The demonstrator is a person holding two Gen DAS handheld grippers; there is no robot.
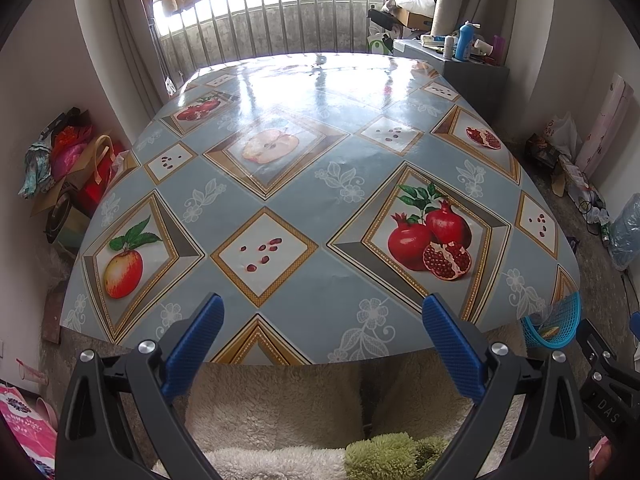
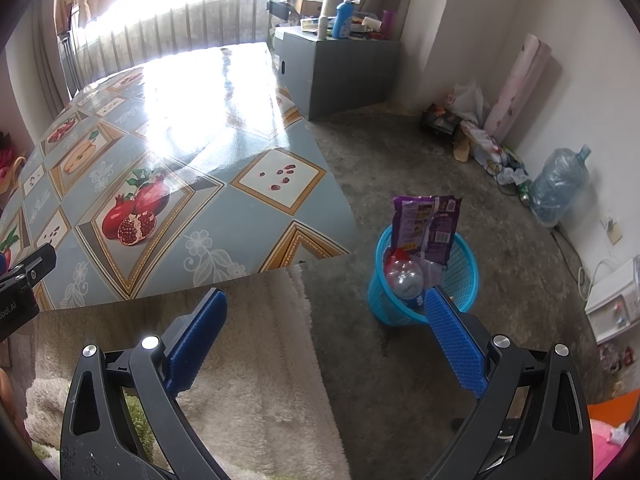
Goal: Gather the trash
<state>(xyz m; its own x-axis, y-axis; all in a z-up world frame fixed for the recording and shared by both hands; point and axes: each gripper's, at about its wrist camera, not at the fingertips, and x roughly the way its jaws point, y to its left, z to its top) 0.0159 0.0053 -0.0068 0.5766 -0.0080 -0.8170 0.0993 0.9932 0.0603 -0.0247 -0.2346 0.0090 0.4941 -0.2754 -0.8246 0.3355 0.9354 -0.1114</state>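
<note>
**Trash in the basket, table bare**

Left wrist view: our left gripper (image 1: 322, 314) hangs over the near edge of the table (image 1: 304, 184), jaws spread wide and holding nothing. No trash shows on the fruit-patterned cloth. At the lower right of the frame, the rim of the blue basket (image 1: 554, 326) peeks past the table corner.

Right wrist view: our right gripper (image 2: 324, 308) is likewise spread and empty. Right of centre, the blue basket stands on the floor beside the table, holding a purple snack bag (image 2: 426, 226) upright and a clear plastic bottle (image 2: 404, 276). The basket sits just beyond the right-hand jaw tip. We judge the collecting essentially done.
</note>
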